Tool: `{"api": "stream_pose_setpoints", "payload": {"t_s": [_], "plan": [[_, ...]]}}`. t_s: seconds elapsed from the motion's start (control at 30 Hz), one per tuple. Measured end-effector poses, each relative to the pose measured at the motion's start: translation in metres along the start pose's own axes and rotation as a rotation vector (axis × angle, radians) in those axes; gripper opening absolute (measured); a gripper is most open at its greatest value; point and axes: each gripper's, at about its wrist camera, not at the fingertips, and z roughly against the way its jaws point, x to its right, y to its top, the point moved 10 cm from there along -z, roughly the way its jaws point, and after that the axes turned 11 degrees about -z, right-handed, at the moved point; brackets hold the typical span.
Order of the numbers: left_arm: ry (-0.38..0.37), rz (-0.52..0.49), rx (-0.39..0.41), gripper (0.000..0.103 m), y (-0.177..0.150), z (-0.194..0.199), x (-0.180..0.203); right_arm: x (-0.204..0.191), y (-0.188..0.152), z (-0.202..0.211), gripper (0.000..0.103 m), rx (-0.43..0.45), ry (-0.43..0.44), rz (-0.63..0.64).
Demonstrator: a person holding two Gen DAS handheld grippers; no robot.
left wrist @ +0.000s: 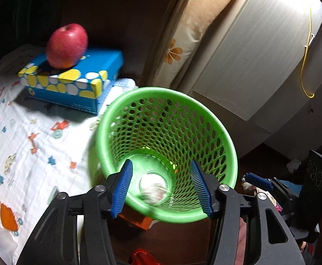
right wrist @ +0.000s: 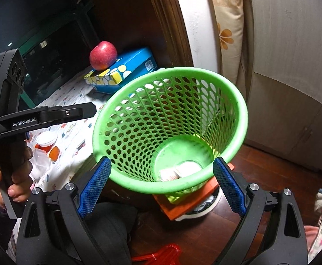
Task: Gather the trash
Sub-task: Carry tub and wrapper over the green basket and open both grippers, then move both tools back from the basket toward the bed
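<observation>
basket (left wrist: 201,119) mouth open above, tissue box (left wrist: 72,84) close beside

In my view: red apple (left wrist: 67,46) sits atop blue spotted tissue box (left wrist: 72,81); box rests on printed cloth (left wrist: 28,137); floral pillow (left wrist: 191,33) behind.

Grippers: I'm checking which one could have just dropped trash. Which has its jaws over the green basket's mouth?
The left gripper: its open jaws frame the cup inside the green basket. The right gripper straddles the near rim.
</observation>
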Motion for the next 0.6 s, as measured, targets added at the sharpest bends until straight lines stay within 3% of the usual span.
{"api": "stream_pose_setpoints", "payload": {"t_s": [0.27,0.6], "plan": [[0.149,0.085,0.053,0.061,-0.026,0.053,-0.052,-0.046,-0.008,-0.008,0.092,-0.014,0.06,0.076],[0.368,0.176,0.066,0.066,-0.086,0.125,-0.127,-0.118,-0.024,-0.029,0.092,-0.069,0.154,0.167]]}}
